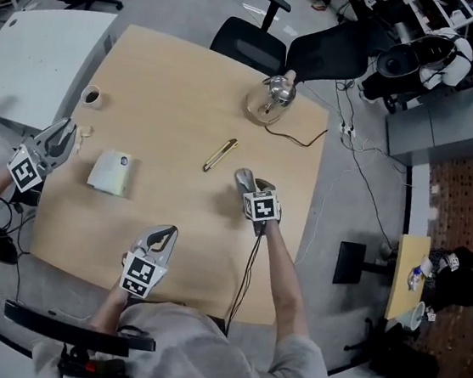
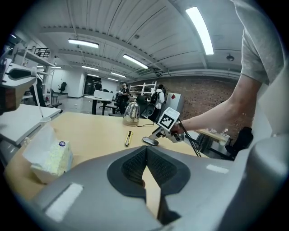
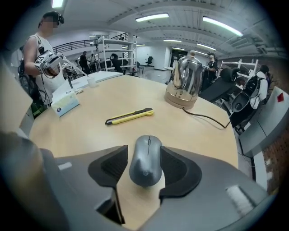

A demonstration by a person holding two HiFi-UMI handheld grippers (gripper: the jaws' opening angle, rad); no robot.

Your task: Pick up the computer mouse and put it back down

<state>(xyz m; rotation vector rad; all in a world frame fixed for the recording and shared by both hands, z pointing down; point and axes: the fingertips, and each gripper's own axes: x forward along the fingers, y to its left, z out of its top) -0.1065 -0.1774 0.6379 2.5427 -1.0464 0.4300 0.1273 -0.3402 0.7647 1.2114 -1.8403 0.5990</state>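
A grey computer mouse [image 3: 146,160] lies on the wooden table [image 1: 180,91], right of its middle. My right gripper [image 3: 144,168] points down at it with one jaw on either side. The jaws stand open, and a clear gap shows at the left pad. In the head view the mouse [image 1: 244,179] pokes out just beyond my right gripper [image 1: 250,187]. My left gripper [image 1: 162,236] hovers near the table's front edge, well left of the mouse. In its own view my left gripper [image 2: 145,155] is shut and empty, with the mouse [image 2: 150,141] far ahead.
A yellow utility knife [image 1: 220,154] lies just beyond the mouse. A steel kettle [image 1: 275,94] with its cord stands at the far edge. A tissue pack [image 1: 110,172] and a tape roll [image 1: 92,96] sit at the left. Another person's gripper [image 1: 52,146] reaches in there.
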